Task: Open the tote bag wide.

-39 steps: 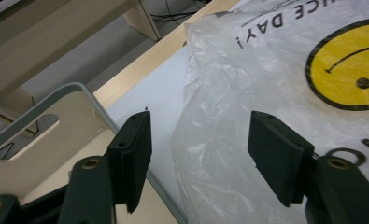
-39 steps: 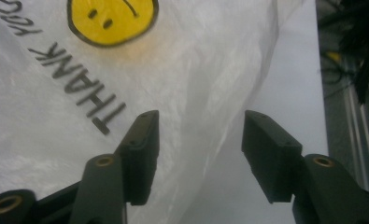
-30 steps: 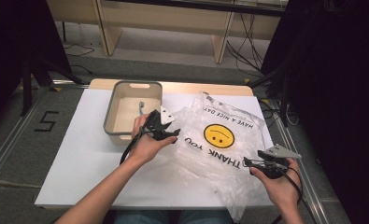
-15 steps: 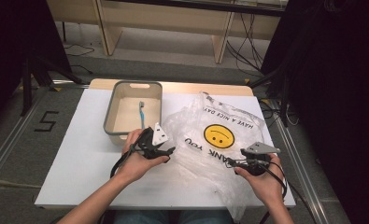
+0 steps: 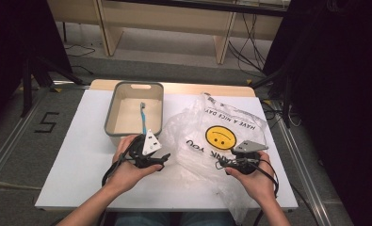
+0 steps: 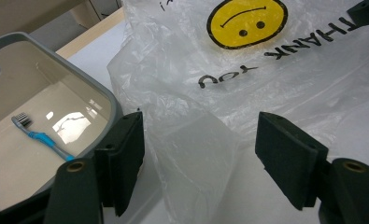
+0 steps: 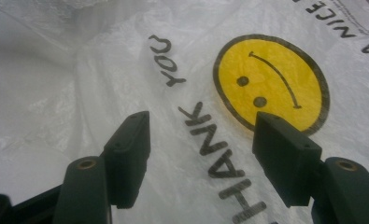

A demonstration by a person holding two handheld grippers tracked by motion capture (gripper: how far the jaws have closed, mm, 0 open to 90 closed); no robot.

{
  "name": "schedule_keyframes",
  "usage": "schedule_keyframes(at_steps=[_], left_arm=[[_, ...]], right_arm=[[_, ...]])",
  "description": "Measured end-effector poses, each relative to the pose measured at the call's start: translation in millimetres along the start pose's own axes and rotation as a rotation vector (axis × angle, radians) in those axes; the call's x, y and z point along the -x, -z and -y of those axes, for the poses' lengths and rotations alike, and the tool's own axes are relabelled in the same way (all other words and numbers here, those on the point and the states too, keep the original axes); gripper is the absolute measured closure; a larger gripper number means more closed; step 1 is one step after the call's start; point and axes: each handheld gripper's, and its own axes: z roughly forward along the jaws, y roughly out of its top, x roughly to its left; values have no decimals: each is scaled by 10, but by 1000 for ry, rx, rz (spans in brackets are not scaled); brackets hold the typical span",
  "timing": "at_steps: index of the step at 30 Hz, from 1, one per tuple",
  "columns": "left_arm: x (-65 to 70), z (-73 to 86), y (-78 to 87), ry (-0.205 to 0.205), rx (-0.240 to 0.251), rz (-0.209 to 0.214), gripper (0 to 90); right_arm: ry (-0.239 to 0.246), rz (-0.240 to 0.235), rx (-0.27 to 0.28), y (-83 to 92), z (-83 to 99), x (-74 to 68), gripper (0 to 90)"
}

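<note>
**Both grippers drawn back to the bag's near edge**

My left gripper (image 5: 161, 159) has pulled away from the grey bin (image 5: 112, 126), where the blue toothbrush (image 5: 143, 116) lies untouched; its jaws stand spread over the bag's crumpled left edge. The smiley-face plastic bag (image 5: 221, 136) lies flat at centre-right. My right gripper (image 5: 220, 165) has slid inward too, jaws spread above the lettering, gripping nothing. I judge the bag-opening still to come.
</note>
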Motion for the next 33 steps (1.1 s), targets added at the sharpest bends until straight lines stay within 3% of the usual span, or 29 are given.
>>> schedule_keyframes(at_steps=[15, 27, 33], left_arm=[[145, 150, 111, -17, -24, 30, 342], [281, 234, 3, -41, -73, 74, 341], [305, 206, 26, -46, -57, 78, 341]], right_arm=[[46, -72, -46, -198, -110, -147, 389], [107, -136, -125, -364, -139, -298, 368], [130, -153, -142, -414, -150, -362, 361]])
